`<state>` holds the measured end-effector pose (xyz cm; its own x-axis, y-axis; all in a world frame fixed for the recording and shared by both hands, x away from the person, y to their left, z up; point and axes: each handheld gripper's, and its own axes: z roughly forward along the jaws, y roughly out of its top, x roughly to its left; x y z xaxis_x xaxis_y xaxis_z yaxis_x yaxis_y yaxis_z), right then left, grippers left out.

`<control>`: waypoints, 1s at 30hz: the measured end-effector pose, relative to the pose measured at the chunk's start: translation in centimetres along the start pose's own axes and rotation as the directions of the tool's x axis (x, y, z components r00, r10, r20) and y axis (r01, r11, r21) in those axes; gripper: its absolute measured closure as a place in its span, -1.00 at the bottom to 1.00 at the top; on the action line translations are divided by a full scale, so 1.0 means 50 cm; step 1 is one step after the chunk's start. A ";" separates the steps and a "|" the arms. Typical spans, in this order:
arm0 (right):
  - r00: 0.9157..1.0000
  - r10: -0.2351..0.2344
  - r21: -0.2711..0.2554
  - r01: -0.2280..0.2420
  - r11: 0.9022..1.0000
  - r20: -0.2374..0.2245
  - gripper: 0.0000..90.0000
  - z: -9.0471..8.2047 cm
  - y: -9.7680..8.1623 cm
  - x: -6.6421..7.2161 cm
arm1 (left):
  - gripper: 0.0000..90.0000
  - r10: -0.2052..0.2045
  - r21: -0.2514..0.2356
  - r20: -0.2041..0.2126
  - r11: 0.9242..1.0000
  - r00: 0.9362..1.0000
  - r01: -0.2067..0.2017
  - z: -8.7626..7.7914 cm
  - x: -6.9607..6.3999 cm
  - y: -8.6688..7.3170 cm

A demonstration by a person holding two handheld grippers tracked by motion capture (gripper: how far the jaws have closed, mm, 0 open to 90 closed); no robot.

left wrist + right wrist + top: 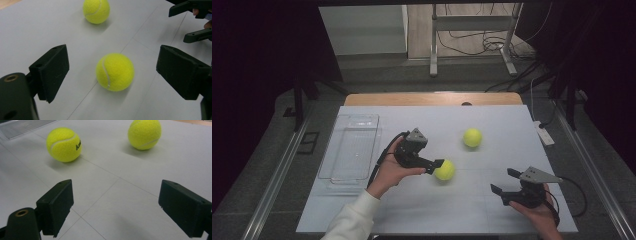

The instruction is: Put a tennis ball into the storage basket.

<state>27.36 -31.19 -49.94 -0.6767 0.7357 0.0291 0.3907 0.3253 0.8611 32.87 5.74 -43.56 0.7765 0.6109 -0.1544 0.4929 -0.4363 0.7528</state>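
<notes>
Grey table [492, 210] — near tennis ball [115, 71] between spread left gripper [112, 72] fingers

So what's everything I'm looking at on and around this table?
tennis ball near the left gripper: one, yellow, mid-table, between open jaws, untouched.
far tennis ball: one, yellow, farther back, right of centre.
clear tray: one, transparent, at the table's left edge.
table: one, pale grey top with a wooden far edge.
white box: one, at the table's right edge.
metal stand: one, grey, on the floor behind, beside cables.
left hand-held gripper: one, black, open.
right hand-held gripper: one, black, open, at the near right.
sleeve: one, white, lower left.
</notes>
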 end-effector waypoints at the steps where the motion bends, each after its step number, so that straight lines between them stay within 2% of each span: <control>1: 1.000 0.000 0.000 0.000 1.000 0.000 -0.71 0.000 0.000 0.000 | -0.72 0.004 0.003 0.002 1.000 1.000 -0.004 0.002 0.000 0.001; 17: 1.000 0.006 -0.007 -0.006 1.000 -0.004 -0.71 -0.001 -0.001 -0.003 | -0.73 -0.001 0.025 0.006 1.000 1.000 0.001 0.027 -0.001 0.016; 30: 1.000 0.009 -0.006 -0.009 1.000 -0.001 -0.71 -0.002 -0.001 -0.003 | -0.72 -0.010 0.068 0.033 0.998 0.999 0.008 0.057 -0.001 0.035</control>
<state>27.39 -31.40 -49.96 -0.6740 0.7378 0.0377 0.3931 0.3150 0.8639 34.81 3.07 -44.08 0.7840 0.5930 -0.1832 0.5247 -0.4755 0.7061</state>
